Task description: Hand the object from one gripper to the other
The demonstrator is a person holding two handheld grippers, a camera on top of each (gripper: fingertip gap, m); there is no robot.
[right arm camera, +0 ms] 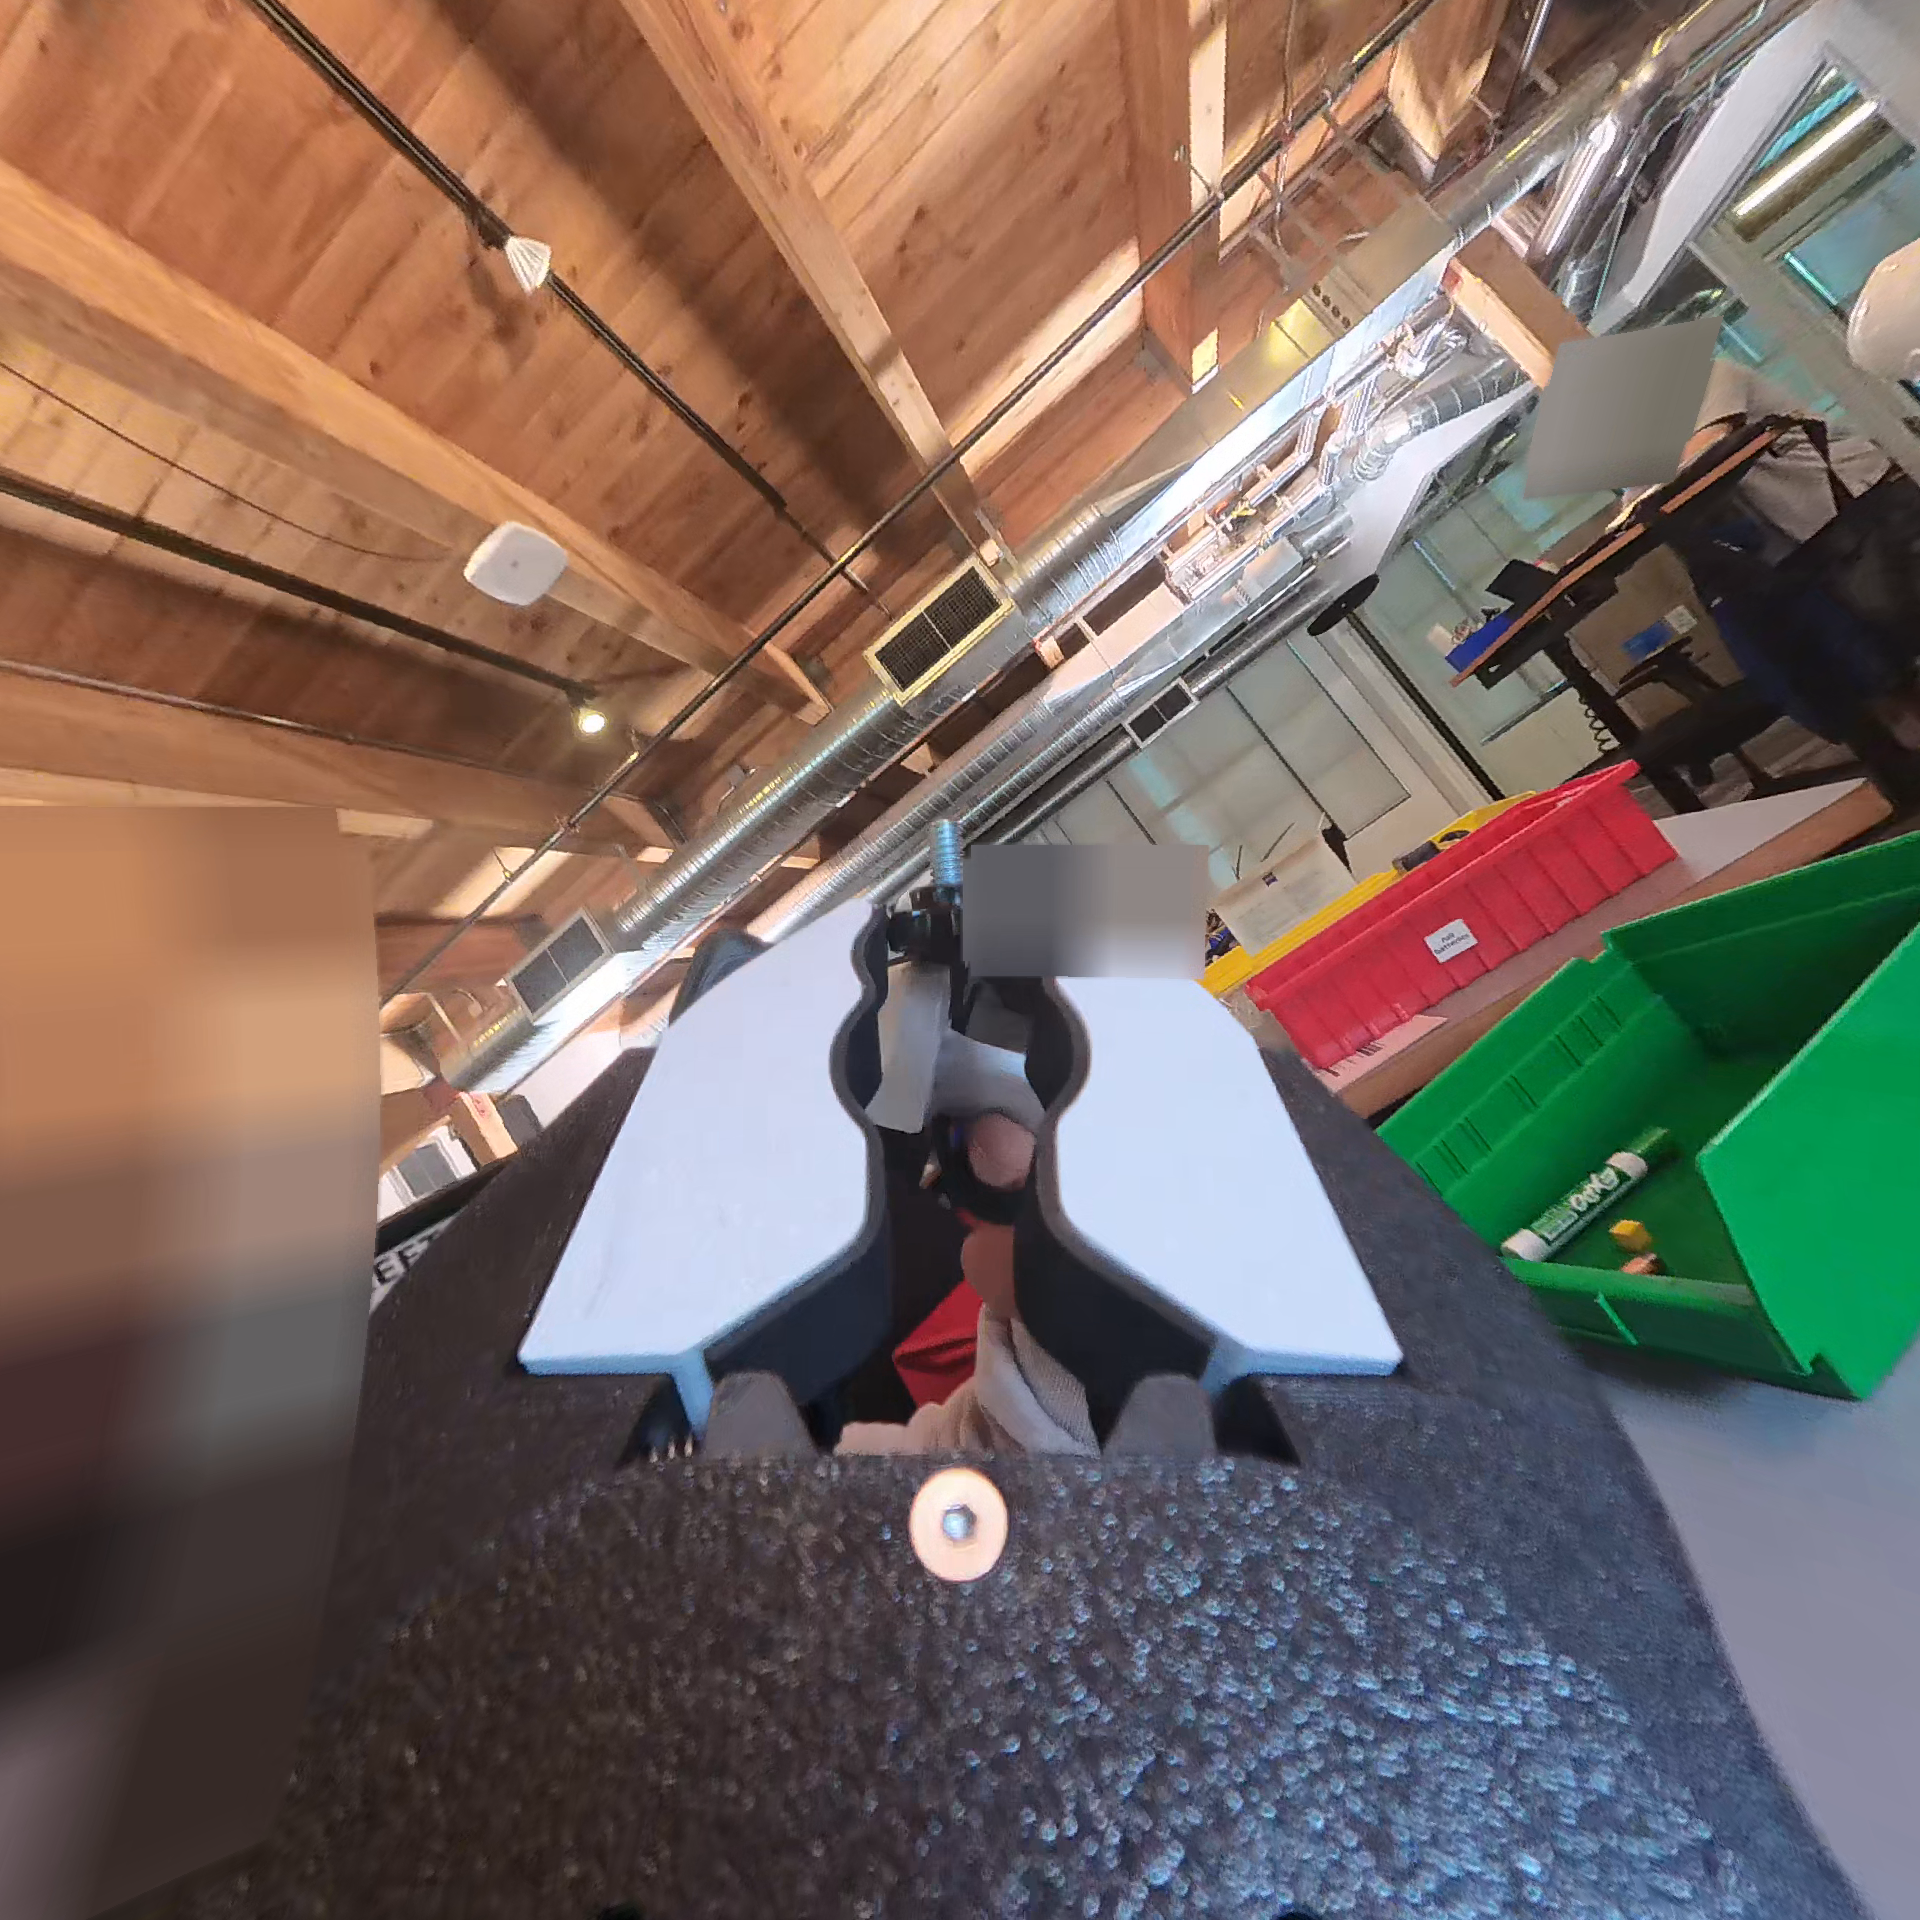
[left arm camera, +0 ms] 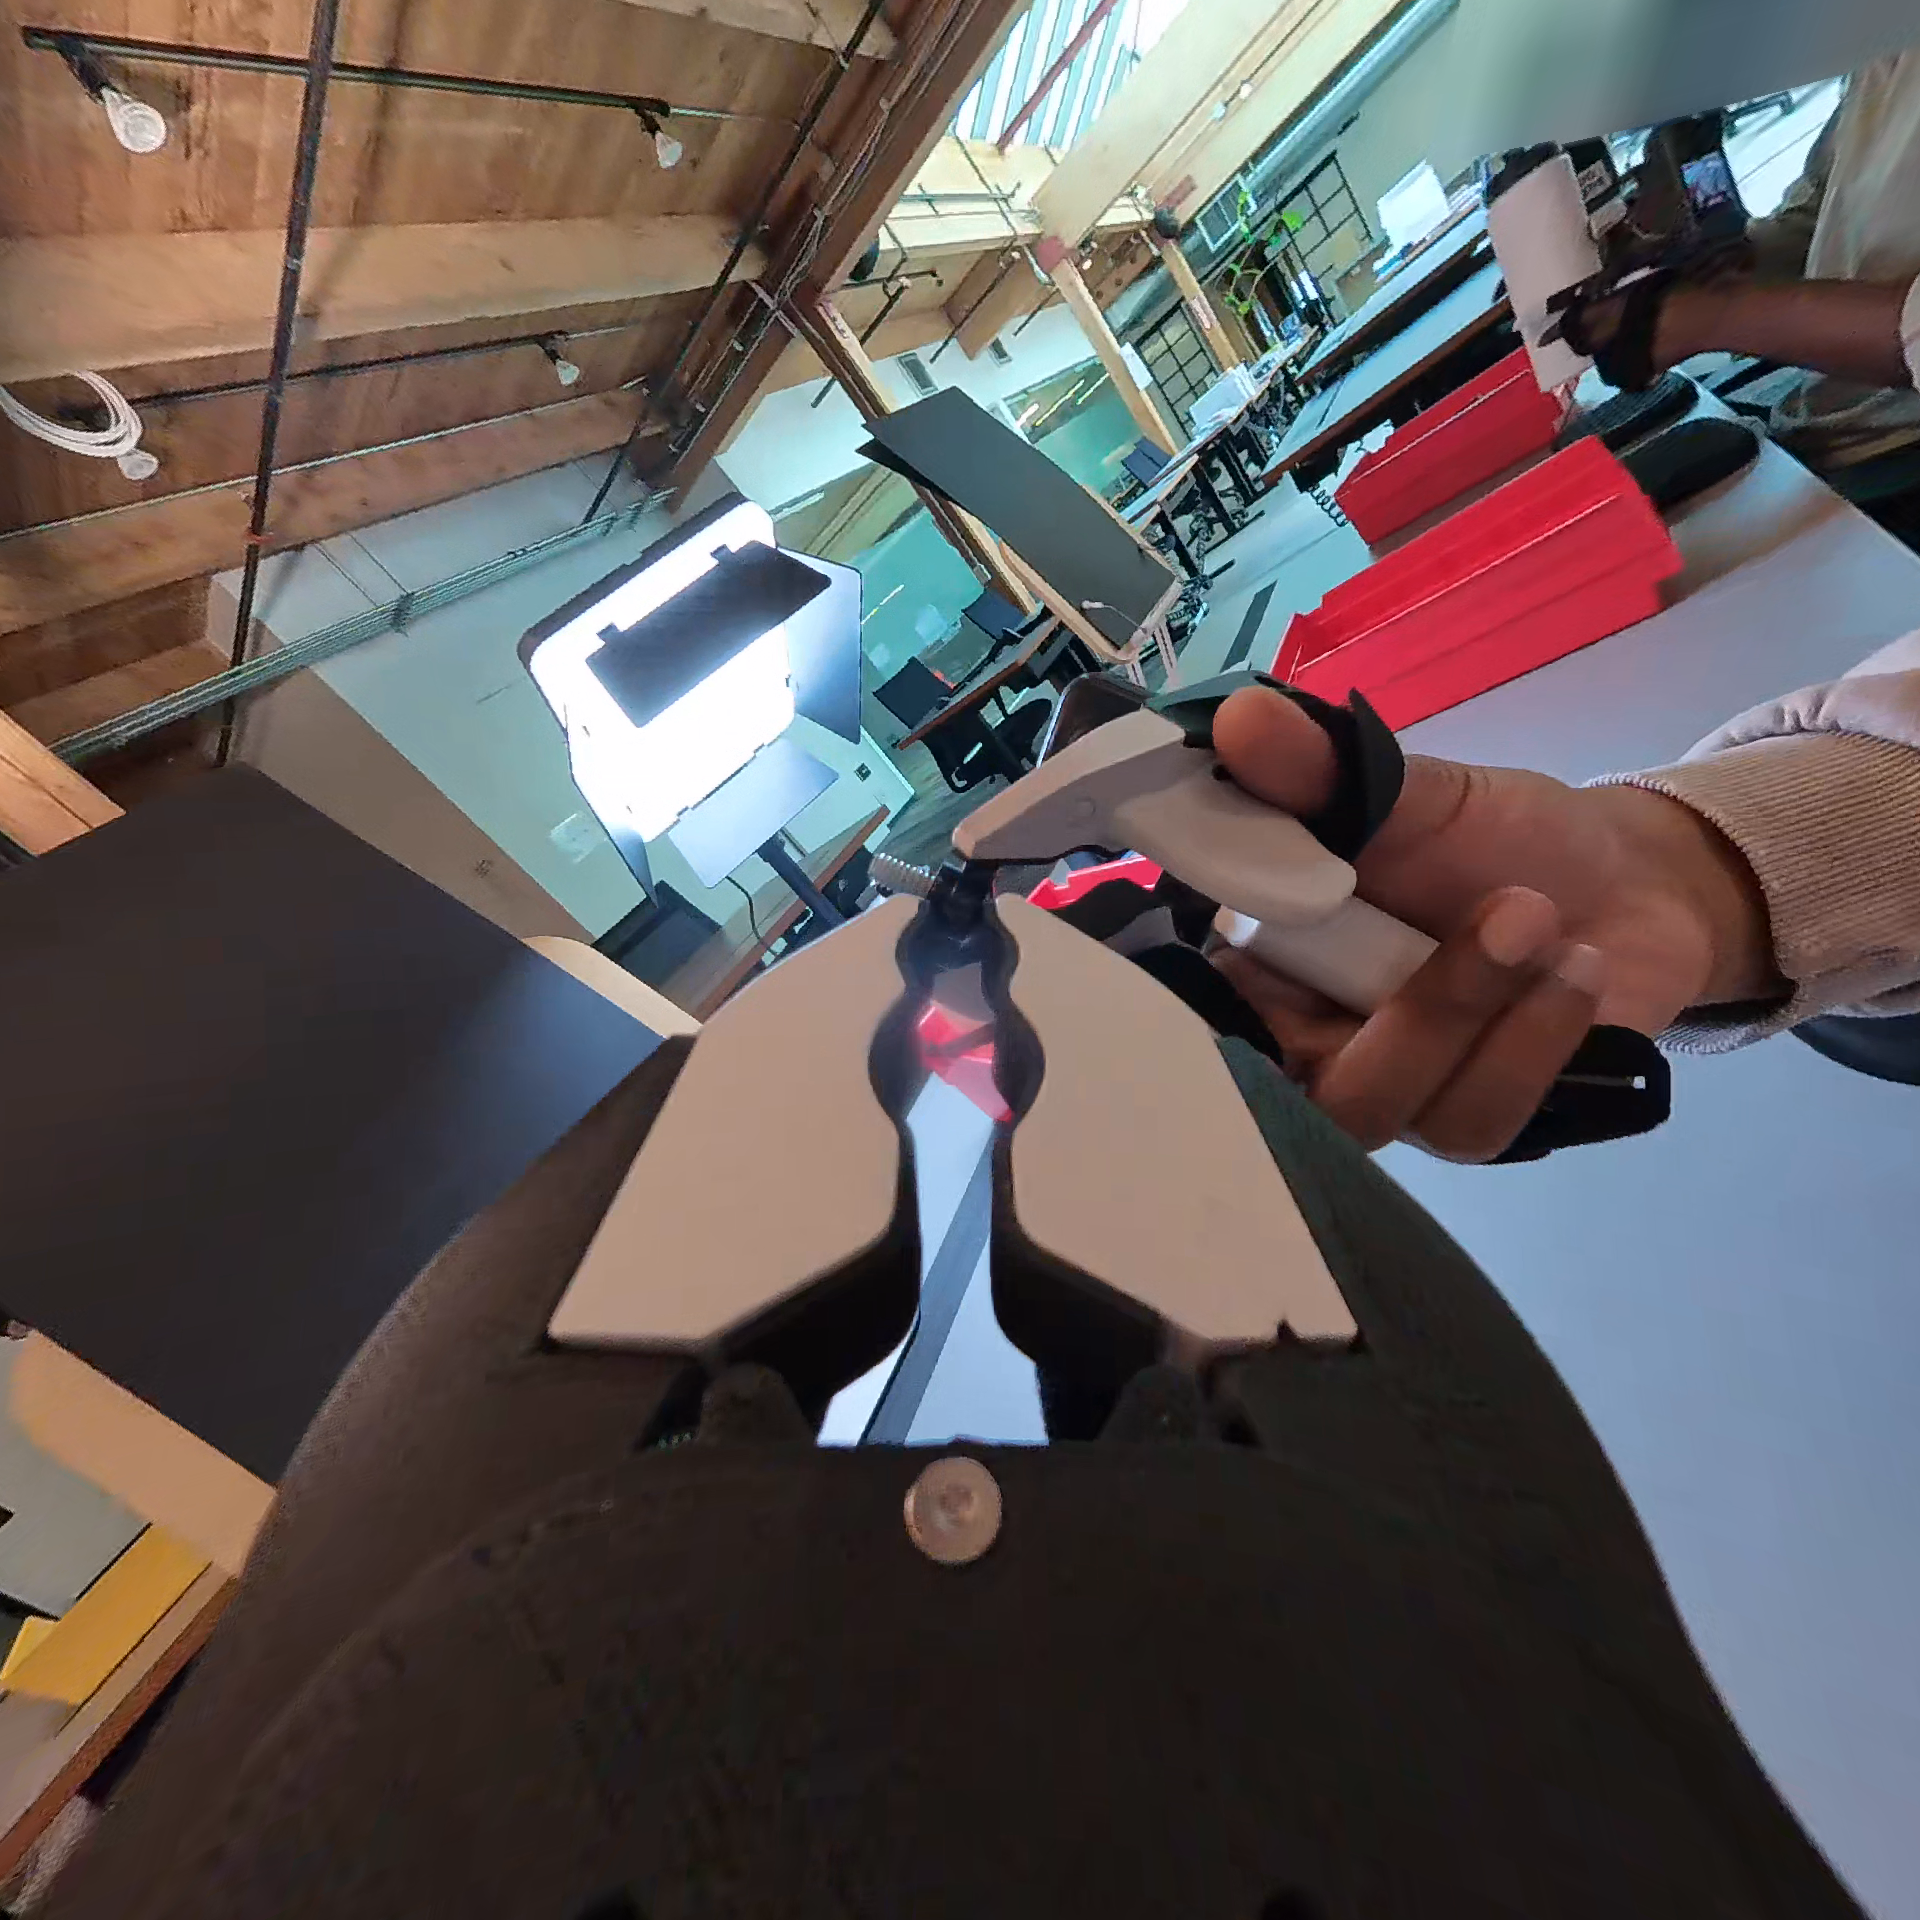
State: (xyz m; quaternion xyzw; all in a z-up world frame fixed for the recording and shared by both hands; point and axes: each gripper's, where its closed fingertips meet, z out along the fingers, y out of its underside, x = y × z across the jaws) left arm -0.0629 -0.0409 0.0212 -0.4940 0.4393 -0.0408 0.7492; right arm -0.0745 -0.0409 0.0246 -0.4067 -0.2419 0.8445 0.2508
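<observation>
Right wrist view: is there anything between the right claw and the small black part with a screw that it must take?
Nothing visible stands in the way. The small black part is already at the open tips of the right claw, close to one finger. In the left wrist view, the left claw is shut on it.

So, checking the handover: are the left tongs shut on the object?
Yes: left tongs pinch the small black screw fitting at their tips.
</observation>
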